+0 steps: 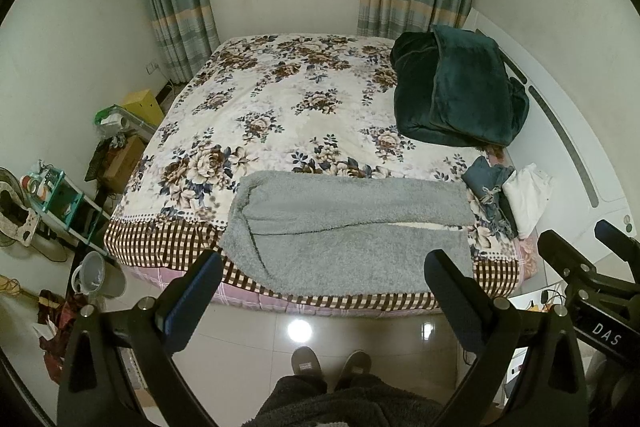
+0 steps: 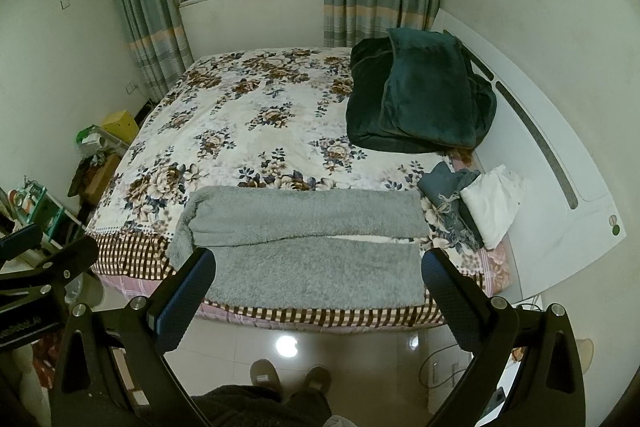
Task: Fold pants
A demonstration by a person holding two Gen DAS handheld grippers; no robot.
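Note:
Grey fleece pants (image 1: 344, 227) lie spread flat across the near edge of the flowered bed (image 1: 280, 107), waist to the left, legs running right with a narrow gap between them. They also show in the right wrist view (image 2: 312, 247). My left gripper (image 1: 324, 267) is open and empty, held above the floor in front of the bed. My right gripper (image 2: 320, 267) is open and empty too, beside it; its body shows at the right of the left wrist view (image 1: 580, 267).
A dark green blanket (image 1: 460, 91) is heaped at the bed's far right. A blue-grey garment (image 1: 490, 183) and a white garment (image 1: 528, 195) lie right of the pants. Shelves, boxes and a bucket (image 1: 96, 275) crowd the left floor. My slippered feet (image 1: 328, 367) stand on the tiles.

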